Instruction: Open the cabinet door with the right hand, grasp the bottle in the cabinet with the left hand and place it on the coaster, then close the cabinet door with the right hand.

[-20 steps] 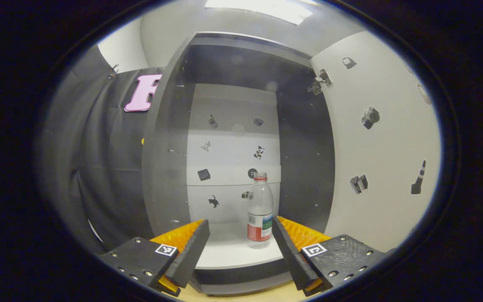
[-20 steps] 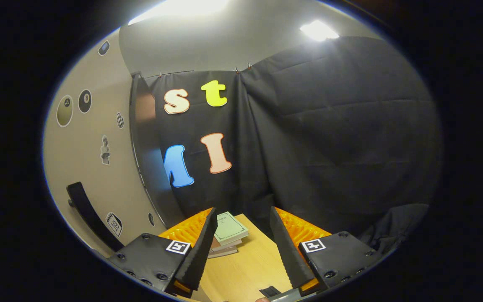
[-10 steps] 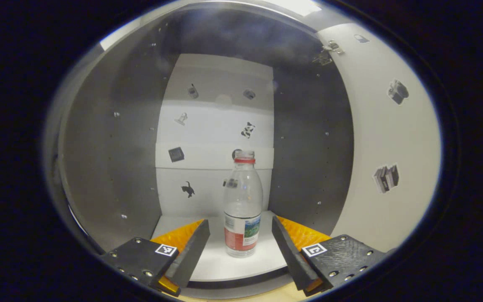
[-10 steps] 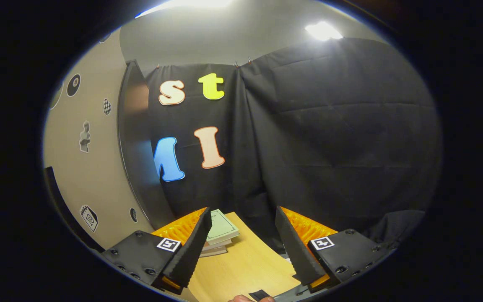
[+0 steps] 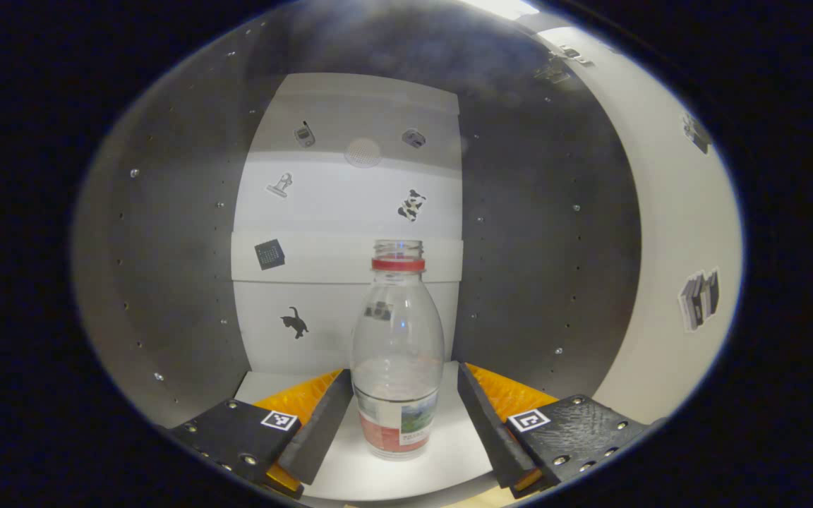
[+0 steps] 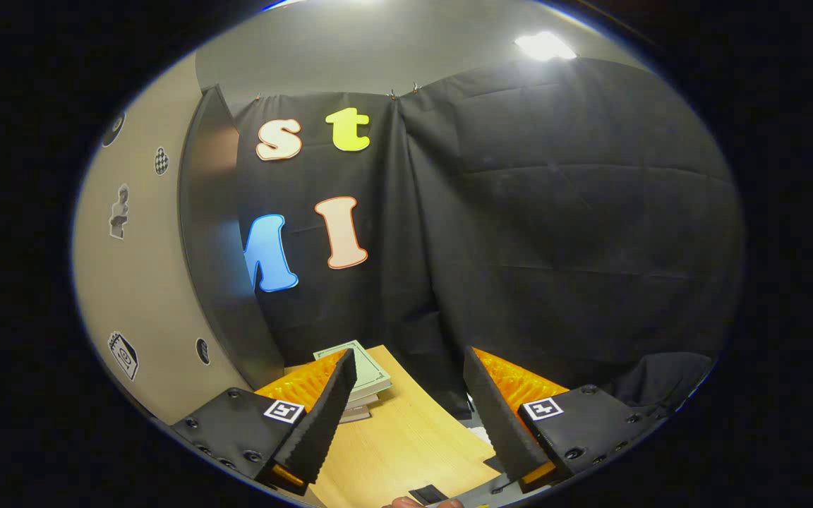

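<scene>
Reaching into the open dark-grey cabinet (image 5: 166,233), the left gripper (image 5: 402,423) has its two fingers spread wide, one on each side of the clear plastic bottle with a red neck ring and a red-and-white label (image 5: 397,367). That bottle stands upright on the white cabinet floor (image 5: 442,451), between the fingers, and neither finger visibly presses on it (a narrow gap shows on both sides). Behind it the white back panel (image 5: 350,212) carries small stickers. At the right edge of the left gripper view the pale cabinet door (image 5: 667,247) stands swung open.

In the right gripper view, the right gripper (image 6: 406,416) hangs released, fingers apart and holding nothing, over the light wooden tabletop (image 6: 406,451). A small stack of books with a pale green cover on top (image 6: 360,374) lies on the table just beyond its left finger. The door's pale face (image 6: 138,282) rises at the left.
</scene>
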